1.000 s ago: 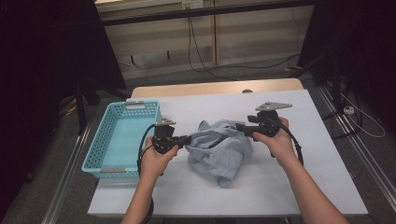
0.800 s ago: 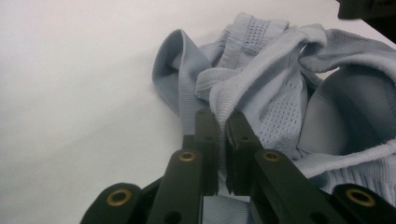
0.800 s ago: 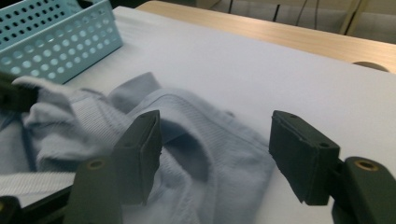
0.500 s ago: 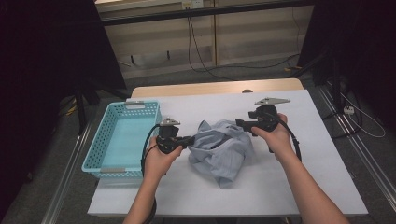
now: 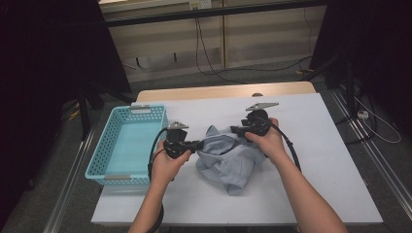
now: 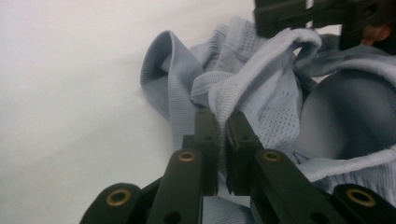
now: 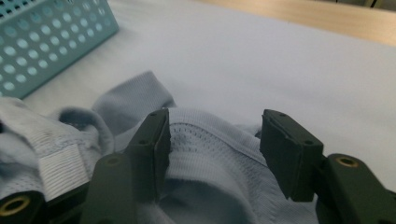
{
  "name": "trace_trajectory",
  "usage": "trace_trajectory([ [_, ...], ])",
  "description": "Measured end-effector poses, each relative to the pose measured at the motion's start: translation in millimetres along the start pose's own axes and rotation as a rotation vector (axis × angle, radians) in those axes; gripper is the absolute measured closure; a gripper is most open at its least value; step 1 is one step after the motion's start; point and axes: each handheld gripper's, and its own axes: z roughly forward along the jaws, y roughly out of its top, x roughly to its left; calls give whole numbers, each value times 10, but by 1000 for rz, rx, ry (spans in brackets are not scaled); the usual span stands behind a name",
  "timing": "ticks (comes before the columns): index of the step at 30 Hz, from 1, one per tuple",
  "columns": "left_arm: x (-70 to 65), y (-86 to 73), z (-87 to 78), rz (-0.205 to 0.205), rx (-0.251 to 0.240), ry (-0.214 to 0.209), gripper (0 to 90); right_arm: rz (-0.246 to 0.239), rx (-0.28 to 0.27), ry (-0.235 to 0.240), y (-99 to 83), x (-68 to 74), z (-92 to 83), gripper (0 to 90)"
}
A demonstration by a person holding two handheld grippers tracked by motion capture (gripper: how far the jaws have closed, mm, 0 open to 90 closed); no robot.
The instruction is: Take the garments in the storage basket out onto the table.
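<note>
— How do the arms lie?

— Both forearms come in from the bottom edge, bare, angling inward toward each other.

— The left gripper [image 5: 198,144]?

— Jaws pinched tight together, pointing toward the other hand (wrist level).

— And the right gripper [image 5: 235,130]?

— Jaws apart with a clear gap; they have just been closing.

Your left tool [image 6: 222,140] covers the ribbed hem it pinches on the pale blue garment [image 6: 280,93], whose folds bury its underside and run off the frame at 3 o'clock, while the basket [image 7: 42,42] is cut off at 10 o'clock.
</note>
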Motion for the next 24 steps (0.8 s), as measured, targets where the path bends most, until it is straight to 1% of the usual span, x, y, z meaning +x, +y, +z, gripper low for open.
trace_trajectory([
  [2,5,-3,5,-3,-2,-2,851,2,37,-7,-11,-7,68,434],
  [3,10,-4,8,-2,1,-3,851,3,49,6,-22,-11,95,510],
  [4,12,-6,15,-6,-4,-3,851,7,70,41,-37,-8,115,616],
  [5,12,-6,15,-6,-4,-3,851,7,70,41,-37,-8,115,616],
  [6,18,-5,20,-5,-4,-4,851,2,113,77,-68,9,138,746],
  [7,21,-3,23,-4,-3,-8,851,-5,139,88,-79,17,139,816],
  [8,16,2,27,-6,-3,-10,851,-9,148,91,-85,14,131,832],
  [10,10,16,29,-1,-5,-8,851,0,131,87,-82,-17,76,859],
  [11,9,28,24,5,-1,-8,851,6,112,74,-77,-39,30,862],
  [13,2,52,22,3,-18,-7,851,10,62,55,-68,-93,-91,864],
  [15,11,84,3,10,-21,-4,851,27,8,23,-69,-163,-244,866],
  [16,12,97,0,4,-27,-6,851,39,-12,13,-74,-205,-325,866],
  [17,18,107,4,3,-36,-2,851,46,-26,2,-81,-247,-402,867],
  [18,30,122,2,6,-29,-1,851,47,-40,-10,-90,-287,-480,867],
  [19,37,133,14,-1,-39,-3,851,51,-55,-21,-104,-325,-555,866],
  [21,62,167,31,-5,-40,-4,851,65,-79,-41,-140,-394,-696,866],
  [22,62,167,31,-5,-40,-4,851,65,-79,-41,-140,-394,-696,866],
  [23,82,207,42,-9,-43,-12,851,81,-99,-49,-180,-450,-816,866],
  [24,86,230,50,-13,-50,-12,851,85,-108,-50,-198,-469,-868,866],
])
